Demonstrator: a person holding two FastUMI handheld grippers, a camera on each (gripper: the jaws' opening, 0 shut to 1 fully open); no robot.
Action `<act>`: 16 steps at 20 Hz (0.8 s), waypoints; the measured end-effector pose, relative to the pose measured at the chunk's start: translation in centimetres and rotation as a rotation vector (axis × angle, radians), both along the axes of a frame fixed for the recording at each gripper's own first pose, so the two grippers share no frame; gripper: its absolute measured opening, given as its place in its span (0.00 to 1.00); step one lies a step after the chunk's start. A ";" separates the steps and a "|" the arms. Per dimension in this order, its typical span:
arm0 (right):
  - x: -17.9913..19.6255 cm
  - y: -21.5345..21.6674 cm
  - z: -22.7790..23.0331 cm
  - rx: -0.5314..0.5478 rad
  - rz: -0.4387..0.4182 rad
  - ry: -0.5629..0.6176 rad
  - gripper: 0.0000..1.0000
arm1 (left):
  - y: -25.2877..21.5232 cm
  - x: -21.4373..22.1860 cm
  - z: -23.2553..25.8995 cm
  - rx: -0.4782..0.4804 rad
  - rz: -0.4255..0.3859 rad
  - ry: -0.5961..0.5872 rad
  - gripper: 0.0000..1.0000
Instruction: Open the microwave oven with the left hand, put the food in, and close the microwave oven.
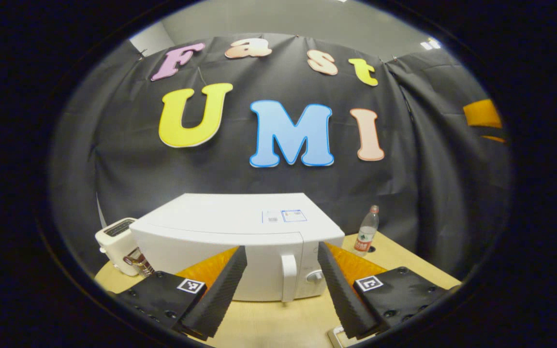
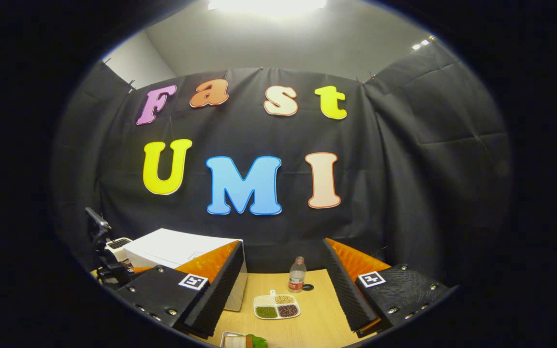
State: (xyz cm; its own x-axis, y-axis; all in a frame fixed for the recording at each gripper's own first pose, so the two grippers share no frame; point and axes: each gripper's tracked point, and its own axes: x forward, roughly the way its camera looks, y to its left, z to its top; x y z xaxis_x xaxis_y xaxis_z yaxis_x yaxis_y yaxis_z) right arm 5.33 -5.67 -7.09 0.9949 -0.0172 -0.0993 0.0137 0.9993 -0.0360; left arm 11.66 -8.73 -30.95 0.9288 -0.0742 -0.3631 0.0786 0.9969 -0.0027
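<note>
white and closed, the microwave oven [image 1: 240,241] is sitting in the lower centre of the left gripper view, its long axis running left to right across the frame and its door facing the camera, with the upright handle [image 1: 288,277] standing right of centre. in the right gripper view it is lying at the lower left, partly hidden behind that gripper's finger.

the food is hard to make out: a divided dish [image 2: 276,306] with small heaps is resting on the wooden desk [image 2: 317,314] at the lower middle, and something green with a pale object [image 2: 240,341] is being cut off by the bottom edge. a bottle [image 2: 297,275] is standing behind the dish, and a toaster [image 1: 116,244] is showing left of the oven.

the left gripper [image 1: 283,295] is pointing level at the door, jaws spread wide and holding nothing. the right gripper [image 2: 283,299] is hovering above the desk, jaws likewise spread around empty air.
</note>
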 end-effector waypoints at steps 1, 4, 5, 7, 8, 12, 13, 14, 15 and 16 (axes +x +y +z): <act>0.2 -0.1 -0.5 -0.005 -0.003 0.009 0.97 | -0.4 0.5 -1.8 0.013 -0.012 0.030 0.98; 0.6 -0.1 -2.0 -0.015 0.003 0.052 0.97 | -1.2 1.5 -5.9 0.018 -0.022 0.091 0.91; 0.7 -0.2 -2.5 -0.015 0.006 0.064 0.97 | -1.2 2.0 -6.9 0.016 -0.015 0.102 0.89; 1.0 -0.3 -3.4 -0.026 0.009 0.088 0.97 | -1.4 2.8 -9.4 0.001 -0.009 0.149 0.88; 1.1 -0.3 -3.7 -0.032 0.005 0.098 0.97 | -1.3 3.2 -10.6 0.016 0.003 0.169 0.88; 1.3 0.1 -4.8 -0.042 0.000 0.140 0.97 | -1.2 1.8 -10.5 -0.005 0.056 0.216 0.42; 1.2 0.2 -4.7 -0.043 0.002 0.136 0.97 | -1.2 3.2 -12.2 0.002 0.047 0.228 0.31; 1.1 0.6 -4.5 -0.046 0.007 0.131 0.97 | -1.3 3.4 -12.1 -0.001 0.042 0.229 0.30; 0.9 0.8 -4.5 -0.051 0.013 0.127 0.97 | -1.2 3.4 -12.3 -0.007 0.037 0.238 0.25; 0.9 0.8 -4.4 -0.060 0.014 0.125 0.97 | -1.2 3.4 -12.4 -0.006 0.032 0.241 0.27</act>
